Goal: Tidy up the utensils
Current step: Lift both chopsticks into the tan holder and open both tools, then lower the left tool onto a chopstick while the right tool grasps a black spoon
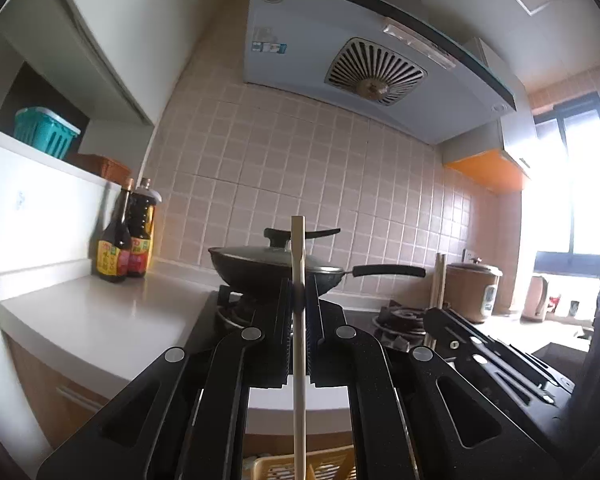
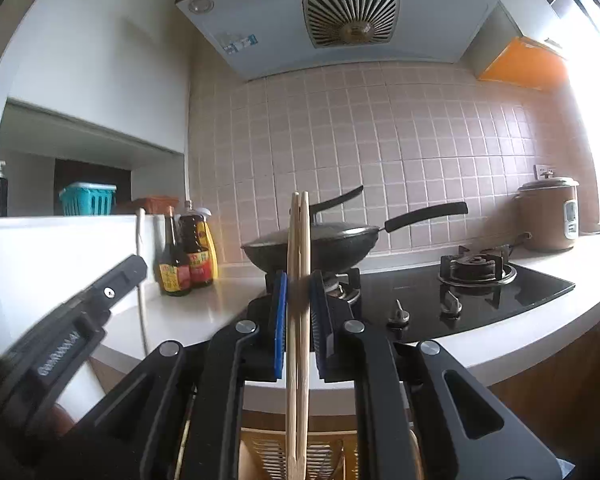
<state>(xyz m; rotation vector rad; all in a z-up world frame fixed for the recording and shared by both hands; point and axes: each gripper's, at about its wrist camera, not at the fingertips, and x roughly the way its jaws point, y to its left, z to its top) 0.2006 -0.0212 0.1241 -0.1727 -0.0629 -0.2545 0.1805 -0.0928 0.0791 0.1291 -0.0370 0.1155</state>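
My left gripper (image 1: 299, 294) is shut on a single pale wooden chopstick (image 1: 299, 248) that stands upright between its pads. My right gripper (image 2: 299, 292) is shut on a pair of wooden chopsticks (image 2: 299, 240), also upright. Both are held above the counter's front edge. A yellow slotted basket (image 1: 320, 468) lies below the left gripper and shows under the right one too (image 2: 268, 456). The right gripper appears at the right of the left wrist view (image 1: 436, 314), the left gripper at the left of the right wrist view (image 2: 134, 266).
A black lidded wok (image 2: 316, 240) sits on the left burner of the black glass hob (image 2: 532, 288). Two sauce bottles (image 2: 186, 254) stand on the white counter (image 1: 100, 312). A rice cooker (image 2: 548, 214) is at the far right. A teal basket (image 1: 44, 132) is on a shelf.
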